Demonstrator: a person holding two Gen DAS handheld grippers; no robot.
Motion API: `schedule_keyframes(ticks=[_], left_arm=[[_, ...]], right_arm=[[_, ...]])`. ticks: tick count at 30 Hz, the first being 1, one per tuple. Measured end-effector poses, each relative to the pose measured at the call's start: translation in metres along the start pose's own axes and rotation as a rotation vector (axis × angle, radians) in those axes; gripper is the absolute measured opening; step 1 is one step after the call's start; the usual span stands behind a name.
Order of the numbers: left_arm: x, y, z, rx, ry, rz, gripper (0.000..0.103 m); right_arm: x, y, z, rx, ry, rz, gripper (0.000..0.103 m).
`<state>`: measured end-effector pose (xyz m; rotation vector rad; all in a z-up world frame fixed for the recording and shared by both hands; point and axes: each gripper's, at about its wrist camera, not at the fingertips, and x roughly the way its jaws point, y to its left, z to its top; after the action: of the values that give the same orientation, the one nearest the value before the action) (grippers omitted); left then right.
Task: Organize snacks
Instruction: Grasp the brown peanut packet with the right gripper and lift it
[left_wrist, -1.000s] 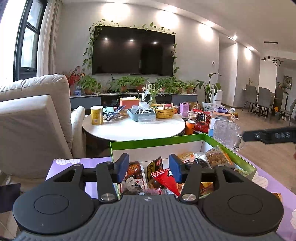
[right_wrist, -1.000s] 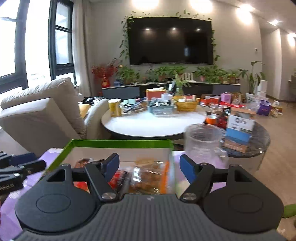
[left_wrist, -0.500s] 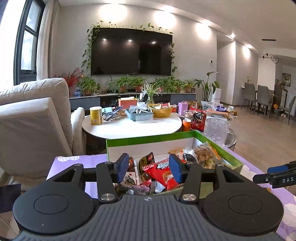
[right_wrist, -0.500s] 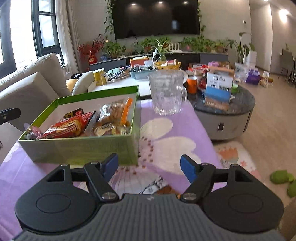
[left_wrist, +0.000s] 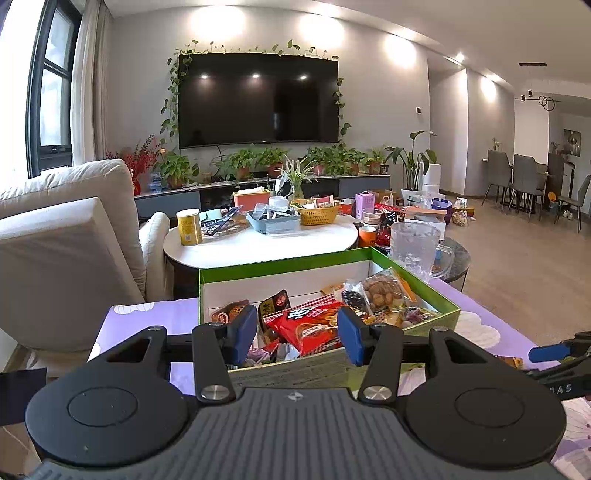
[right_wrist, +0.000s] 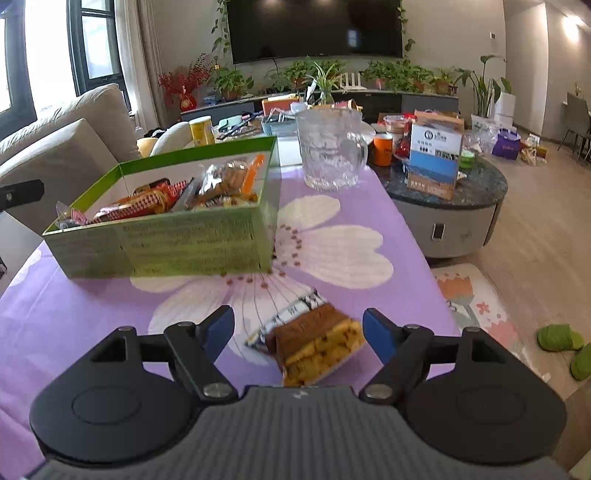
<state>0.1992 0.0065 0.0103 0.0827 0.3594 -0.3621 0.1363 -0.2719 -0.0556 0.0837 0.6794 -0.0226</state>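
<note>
Right wrist view: right gripper (right_wrist: 298, 335) hangs low over a wrapped cake slice (right_wrist: 314, 341) at lower centre on the purple cloth (right_wrist: 92, 306), jaws wide, straddling it, pads not yet touching. Green snack box (right_wrist: 166, 247) sits upper left, well apart. Left gripper (left_wrist: 297, 332) is open and empty. Risk: a hard squeeze could crush the soft cake, or the slick wrapper could slip out.

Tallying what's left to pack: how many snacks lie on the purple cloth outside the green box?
1: a wrapped cake slice on the purple cloth, in front of the green box, just ahead of the open right claw. Others may lie out of view.
</note>
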Motion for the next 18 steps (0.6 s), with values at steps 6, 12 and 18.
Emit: schedule_keyframes(ticks=[6,12,18], left_arm=[[-0.004,-0.007,-0.006,-0.006,0.016,0.001,0.045],[-0.002,-0.013,-0.013,-0.003,0.04,0.002,0.045],[0.002,-0.017,-0.015,-0.002,0.056,-0.002,0.045]], right_arm=[[0.004,-0.002,-0.011,-0.006,0.017,0.0,0.045],[0.012,-0.008,-0.015,0.02,0.025,0.01,0.045],[0.02,-0.002,-0.013,0.013,0.015,0.013,0.046]])
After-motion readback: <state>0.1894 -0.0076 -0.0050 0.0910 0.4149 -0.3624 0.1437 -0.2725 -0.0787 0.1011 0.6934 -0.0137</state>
